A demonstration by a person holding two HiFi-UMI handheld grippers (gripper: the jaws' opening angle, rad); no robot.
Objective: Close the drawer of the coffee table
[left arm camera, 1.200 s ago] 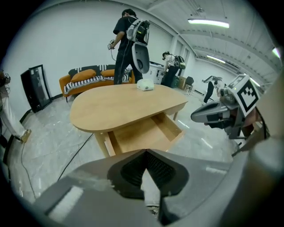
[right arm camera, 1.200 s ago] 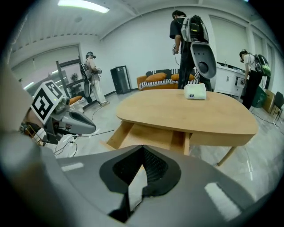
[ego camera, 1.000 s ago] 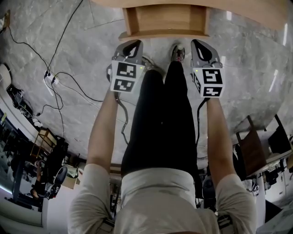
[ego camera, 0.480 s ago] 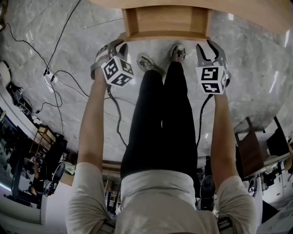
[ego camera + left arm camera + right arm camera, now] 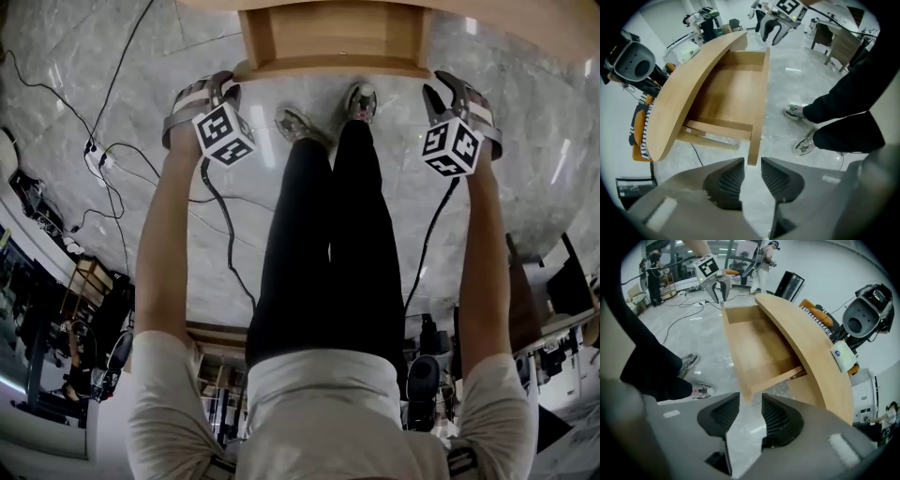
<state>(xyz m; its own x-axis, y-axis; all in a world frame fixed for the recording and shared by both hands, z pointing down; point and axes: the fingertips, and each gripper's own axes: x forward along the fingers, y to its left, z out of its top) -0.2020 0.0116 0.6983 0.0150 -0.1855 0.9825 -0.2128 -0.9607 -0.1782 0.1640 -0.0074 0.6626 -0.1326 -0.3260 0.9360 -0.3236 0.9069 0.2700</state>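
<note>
Item: drawer [image 5: 333,37] of the coffee table [image 5: 806,343]. Light wood. I log it pulled out from under the curved top, toward the person. Its front panel lies just beyond the person's shoes [image 5: 298,125] in the head view.

Item: left hand-held gripper [image 5: 753,163]. It points steeply down at the left end of the drawer's front panel, jaws opening and released. In the left gripper view that panel's end shows in line with the gap, just past the tips. The ribbed pads [image 5: 731,180] press on nothing.

Item: right hand-held gripper [image 5: 750,398]. It points steeply down at the right end of the front panel, jaws opening and released. The panel's corner sits just beyond the tips. Only floor shows between the pads.

Item: marker cubes [image 5: 223,133], one on each gripper, on either side of the legs.

Item: person, black trousers [image 5: 328,234], standing between the two grippers and facing the drawer.

Item: grey marble floor [image 5: 525,141], with black cables [image 5: 112,159] trailing at the left.
</note>
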